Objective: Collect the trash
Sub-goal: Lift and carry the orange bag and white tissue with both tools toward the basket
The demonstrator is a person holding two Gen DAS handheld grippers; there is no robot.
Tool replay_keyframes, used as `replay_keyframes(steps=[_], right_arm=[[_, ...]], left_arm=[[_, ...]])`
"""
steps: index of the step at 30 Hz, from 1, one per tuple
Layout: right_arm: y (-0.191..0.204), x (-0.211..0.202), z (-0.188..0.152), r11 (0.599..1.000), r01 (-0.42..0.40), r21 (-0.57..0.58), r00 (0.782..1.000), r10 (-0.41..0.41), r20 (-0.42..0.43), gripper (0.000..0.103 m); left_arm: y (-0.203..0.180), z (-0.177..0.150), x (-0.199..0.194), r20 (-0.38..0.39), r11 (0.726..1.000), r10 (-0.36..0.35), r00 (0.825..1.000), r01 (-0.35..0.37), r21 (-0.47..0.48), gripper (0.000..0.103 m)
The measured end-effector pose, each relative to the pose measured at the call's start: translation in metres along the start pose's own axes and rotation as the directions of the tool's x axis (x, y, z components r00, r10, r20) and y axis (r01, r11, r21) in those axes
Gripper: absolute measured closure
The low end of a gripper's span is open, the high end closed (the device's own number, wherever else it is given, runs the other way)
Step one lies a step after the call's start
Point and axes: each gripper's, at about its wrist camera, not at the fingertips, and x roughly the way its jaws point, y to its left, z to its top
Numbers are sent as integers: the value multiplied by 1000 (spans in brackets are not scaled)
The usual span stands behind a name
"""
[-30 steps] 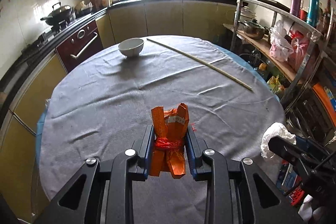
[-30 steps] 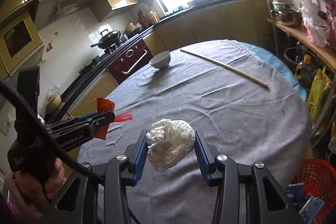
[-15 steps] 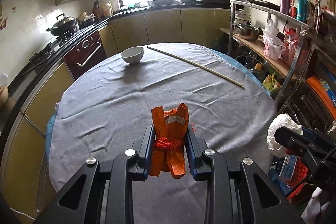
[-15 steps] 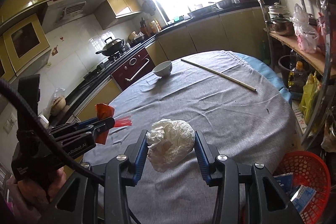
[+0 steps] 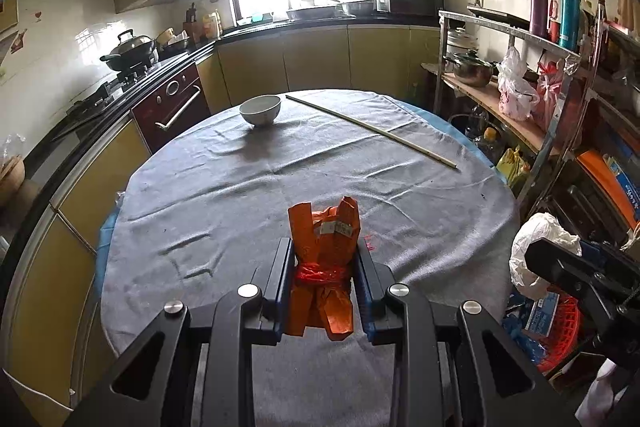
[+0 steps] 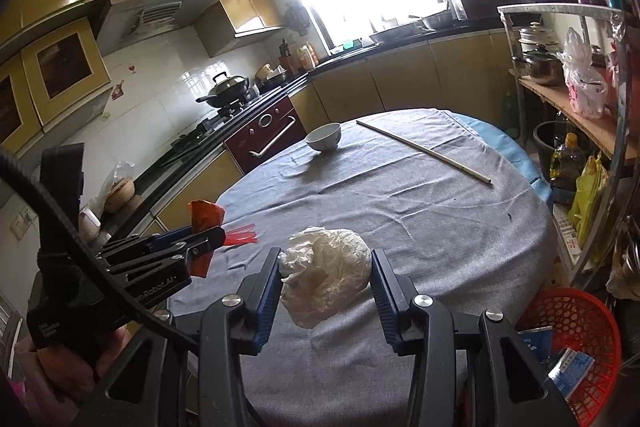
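My left gripper point(image 5: 323, 259) is shut on a crumpled orange wrapper point(image 5: 325, 235) tied with a red band, held above the near part of the grey-clothed round table point(image 5: 256, 195). The right wrist view shows that left gripper point(image 6: 216, 237) from the side, with the orange wrapper point(image 6: 205, 215) sticking out of it. My right gripper point(image 6: 325, 259) is shut on a crumpled white plastic bag point(image 6: 326, 273), also above the table's near edge. The same white bag point(image 5: 536, 239) appears at the right of the left wrist view. A red trash basket point(image 6: 576, 331) stands on the floor, lower right.
A white bowl point(image 5: 260, 110) and a long thin stick point(image 5: 372, 131) lie at the table's far side. A metal shelf rack point(image 5: 520, 75) with pots and bags stands to the right. Kitchen counters, a stove and a wok point(image 5: 130, 49) run along the left and back.
Both grippers have pulled back from the table and risen a little, each keeping its piece of trash. The table looks farther off and the red basket has come into the right wrist view.
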Motion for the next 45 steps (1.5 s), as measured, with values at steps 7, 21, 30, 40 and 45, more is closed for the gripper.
replay_keyframes(steps=[7,21,30,40,45], right_arm=[[5,-16,-3,1000,-5,-11,1000,5,19,57],[1,-55,-9,1000,-18,-8,997,18,74,57],[3,-79,-12,999,-32,-18,994,34,106,57],[-1,-80,-14,999,-47,-3,993,47,109,57],[-3,-82,-14,999,-51,6,992,50,117,57]], left_arm=[[-8,-2,-15,18,1000,3,1000,-3,6,73],[-30,-7,-44,59,999,11,998,-14,36,73],[-38,-10,-63,89,998,22,996,-27,48,73],[-41,-9,-65,90,998,26,996,-31,55,73],[-46,-10,-67,93,997,26,995,-32,68,73]])
